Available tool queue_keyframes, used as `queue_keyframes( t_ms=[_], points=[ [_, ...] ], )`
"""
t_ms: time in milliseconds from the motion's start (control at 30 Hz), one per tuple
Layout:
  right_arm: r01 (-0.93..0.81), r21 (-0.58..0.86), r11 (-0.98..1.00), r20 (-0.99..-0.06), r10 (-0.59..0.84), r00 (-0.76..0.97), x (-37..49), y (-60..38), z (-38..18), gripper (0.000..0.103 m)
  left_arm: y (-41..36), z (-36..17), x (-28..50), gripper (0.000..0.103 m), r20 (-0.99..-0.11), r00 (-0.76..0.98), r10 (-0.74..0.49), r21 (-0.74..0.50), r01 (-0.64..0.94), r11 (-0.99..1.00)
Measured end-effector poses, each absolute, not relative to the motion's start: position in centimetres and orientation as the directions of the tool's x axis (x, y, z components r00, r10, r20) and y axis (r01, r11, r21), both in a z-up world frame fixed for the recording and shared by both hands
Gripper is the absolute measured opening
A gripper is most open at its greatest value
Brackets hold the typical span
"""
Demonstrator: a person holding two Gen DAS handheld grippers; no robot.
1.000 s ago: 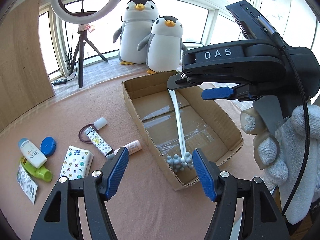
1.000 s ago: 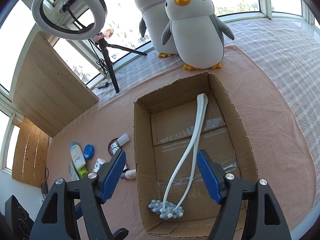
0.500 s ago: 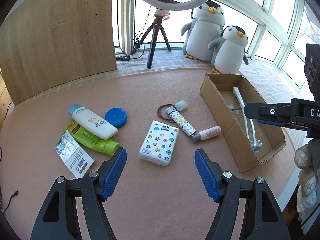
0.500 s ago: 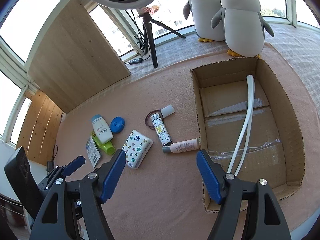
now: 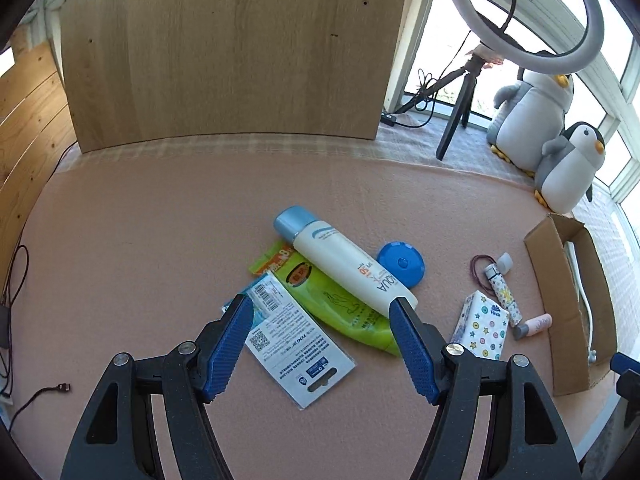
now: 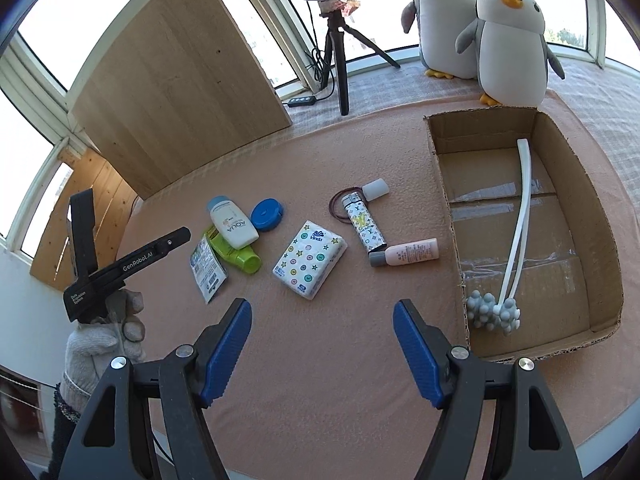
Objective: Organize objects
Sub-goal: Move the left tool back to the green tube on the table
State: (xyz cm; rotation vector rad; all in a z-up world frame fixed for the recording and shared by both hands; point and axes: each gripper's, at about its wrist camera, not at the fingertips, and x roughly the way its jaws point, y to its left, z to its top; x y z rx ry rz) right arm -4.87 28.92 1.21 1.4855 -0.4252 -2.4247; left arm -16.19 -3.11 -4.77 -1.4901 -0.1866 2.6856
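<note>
My left gripper [image 5: 320, 312] is open, low over the pink mat, its fingertips on either side of a green tube [image 5: 340, 308] and a printed sachet [image 5: 292, 340]. A white AQUA bottle [image 5: 348, 268] lies across the tube, next to a blue round lid [image 5: 401, 263]. My right gripper [image 6: 320, 312] is open and empty, above bare mat in front of a star-print tissue pack [image 6: 310, 258]. A patterned lighter [image 6: 362, 224] and a small pink bottle [image 6: 406, 257] lie beside the cardboard box [image 6: 440, 184]. A white massager [image 6: 516, 232] rests inside the box.
A hair tie [image 6: 338, 208] and a white cap [image 6: 376, 189] lie near the lighter. A wooden board [image 5: 224, 52], a ring light tripod [image 6: 340, 64] and two plush penguins [image 6: 508, 44] stand at the back. A gloved hand [image 6: 108, 336] holds the left tool.
My left gripper has swung left from the box to the bottles and sachet. My right gripper has pulled back and left from over the box. Both stayed open.
</note>
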Motion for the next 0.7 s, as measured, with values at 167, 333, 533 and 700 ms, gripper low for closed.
queue_keyframes(
  t_ms=[167,333,533,700],
  points=[
    [0.052,0.367,-0.929,-0.827,-0.352,-0.438,-4.3,28.9,0.8,0.070,-4.9,-6.2,-18.8,0.067,-0.854,-0.514,0.086,-0.131,0.053,-0.990],
    [0.010,0.389,-0.921,-0.828,-0.355,-0.433,-3.9,30.1,0.4,0.070,-5.7,-8.6,-21.1,0.053,-0.883,-0.467,0.052,-0.092,0.063,-0.994],
    [-0.067,0.407,-0.911,-0.830,-0.338,-0.442,-4.1,32.4,-0.2,0.070,-4.5,-10.6,-23.0,0.053,-0.897,-0.442,0.017,-0.032,0.026,-0.999],
    [-0.103,0.418,-0.902,-0.830,-0.334,-0.446,-4.0,33.6,-0.6,0.070,-4.5,-11.8,-24.6,0.052,-0.901,-0.434,0.020,-0.037,0.031,-0.999]
  ],
)
